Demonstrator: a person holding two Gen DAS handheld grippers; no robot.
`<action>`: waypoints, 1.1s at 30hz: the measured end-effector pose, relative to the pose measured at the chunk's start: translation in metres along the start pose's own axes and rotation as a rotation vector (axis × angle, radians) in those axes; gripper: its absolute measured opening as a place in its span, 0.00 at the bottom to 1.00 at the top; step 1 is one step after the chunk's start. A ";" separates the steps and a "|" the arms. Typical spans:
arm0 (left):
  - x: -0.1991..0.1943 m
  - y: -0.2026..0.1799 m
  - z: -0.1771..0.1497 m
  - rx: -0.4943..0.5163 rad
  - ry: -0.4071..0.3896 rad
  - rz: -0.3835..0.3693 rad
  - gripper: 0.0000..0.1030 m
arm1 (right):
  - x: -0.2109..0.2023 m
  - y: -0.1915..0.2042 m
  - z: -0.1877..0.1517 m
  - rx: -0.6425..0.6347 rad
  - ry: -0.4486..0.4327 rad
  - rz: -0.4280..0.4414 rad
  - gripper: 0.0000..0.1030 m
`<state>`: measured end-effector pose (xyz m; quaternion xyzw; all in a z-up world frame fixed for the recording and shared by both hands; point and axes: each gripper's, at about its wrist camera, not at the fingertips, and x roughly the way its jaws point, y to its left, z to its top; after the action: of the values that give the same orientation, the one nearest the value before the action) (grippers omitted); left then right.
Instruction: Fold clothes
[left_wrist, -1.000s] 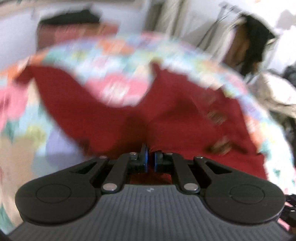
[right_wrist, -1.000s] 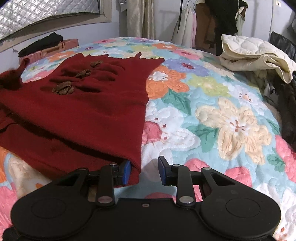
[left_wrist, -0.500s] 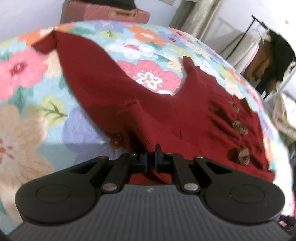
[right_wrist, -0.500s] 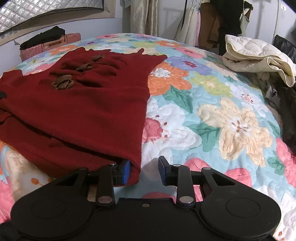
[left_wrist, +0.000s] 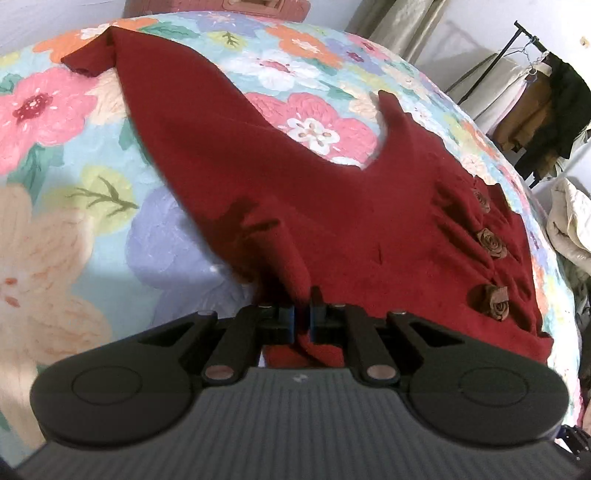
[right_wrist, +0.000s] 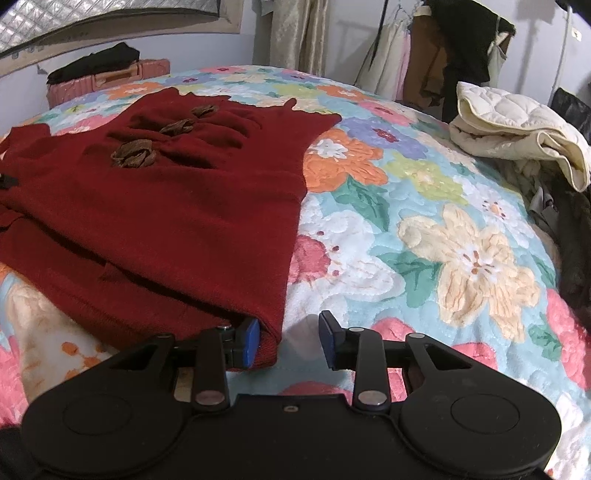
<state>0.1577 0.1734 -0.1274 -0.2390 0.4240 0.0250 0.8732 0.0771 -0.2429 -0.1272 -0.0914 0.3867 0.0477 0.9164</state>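
A dark red knitted sweater (left_wrist: 332, 192) with three brown rose buttons (left_wrist: 491, 240) lies on a floral quilt (left_wrist: 55, 221). One sleeve stretches to the far left. My left gripper (left_wrist: 303, 317) is shut on a pinched fold of the sweater near its edge. In the right wrist view the sweater (right_wrist: 166, 206) lies folded over at the left. My right gripper (right_wrist: 290, 341) is open at the sweater's near corner, with the left finger against the hem and nothing held.
A cream padded blanket (right_wrist: 517, 129) and dark clothes lie at the bed's right side. A pink suitcase (right_wrist: 110, 77) stands behind the bed. A clothes rack with hanging garments (right_wrist: 443, 55) is at the back right.
My left gripper has moved in with the sweater fold still pinched, and its view has steadied. My right gripper has stayed open by the hem.
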 end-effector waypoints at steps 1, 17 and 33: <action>-0.002 -0.003 0.003 0.016 0.010 0.022 0.11 | -0.003 0.000 0.004 0.008 0.018 0.011 0.38; -0.038 0.082 0.099 0.080 -0.092 0.265 0.52 | -0.038 0.059 0.081 -0.073 -0.041 0.378 0.59; 0.064 0.149 0.178 -0.066 -0.168 0.190 0.69 | 0.015 0.071 0.069 0.026 0.048 0.428 0.59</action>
<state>0.2914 0.3733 -0.1414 -0.2237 0.3688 0.1416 0.8910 0.1243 -0.1589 -0.1002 0.0036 0.4198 0.2340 0.8769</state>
